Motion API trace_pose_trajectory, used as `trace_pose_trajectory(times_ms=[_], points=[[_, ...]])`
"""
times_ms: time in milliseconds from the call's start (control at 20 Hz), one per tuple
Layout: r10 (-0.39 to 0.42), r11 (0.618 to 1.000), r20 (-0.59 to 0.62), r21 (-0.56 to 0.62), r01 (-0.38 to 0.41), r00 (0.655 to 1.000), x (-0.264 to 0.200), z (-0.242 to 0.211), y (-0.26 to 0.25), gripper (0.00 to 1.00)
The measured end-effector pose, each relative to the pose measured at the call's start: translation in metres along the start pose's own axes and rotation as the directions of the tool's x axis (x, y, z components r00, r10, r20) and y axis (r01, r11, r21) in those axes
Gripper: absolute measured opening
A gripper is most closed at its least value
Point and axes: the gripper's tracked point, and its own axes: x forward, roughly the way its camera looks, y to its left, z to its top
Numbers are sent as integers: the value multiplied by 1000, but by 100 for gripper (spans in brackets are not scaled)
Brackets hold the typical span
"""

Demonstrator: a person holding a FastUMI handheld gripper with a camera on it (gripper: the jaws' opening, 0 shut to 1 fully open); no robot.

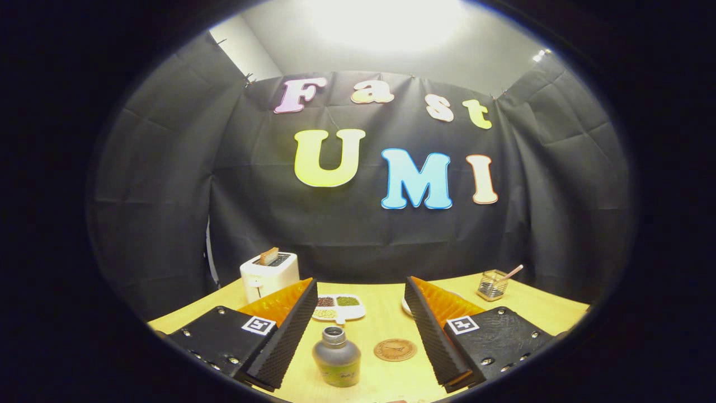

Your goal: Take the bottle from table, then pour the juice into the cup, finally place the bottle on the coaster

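A small grey bottle [336, 358] with an open neck and a green label stands upright on the wooden table [380, 313], between my fingers and nearer the left one. A round brown coaster [395, 350] lies flat just right of the bottle. My gripper [361, 296] is open, with both fingers spread wide above the table and touching nothing. A white rim [406, 305] peeks out behind the right finger; I cannot tell whether it is the cup.
A white toaster [268, 274] with a slice in its slot stands at the back left. Beyond the bottle lies a white divided dish [338, 307] of grains. A clear glass holder [493, 284] with sticks sits at the back right. Black cloth walls close the booth.
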Motion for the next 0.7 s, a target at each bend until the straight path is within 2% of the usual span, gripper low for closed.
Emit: trace_pose_trajectory(times_ms=[200,350,550,700], points=[[47,999,-15,25,-47,999,8,-40,15,96],[41,999,-36,15,-41,998,13,-69,15,96],[99,995,-35,-26,-100,994,20,-98,31,96],[87,995,-67,-33,-89,994,24,-124,28,96]])
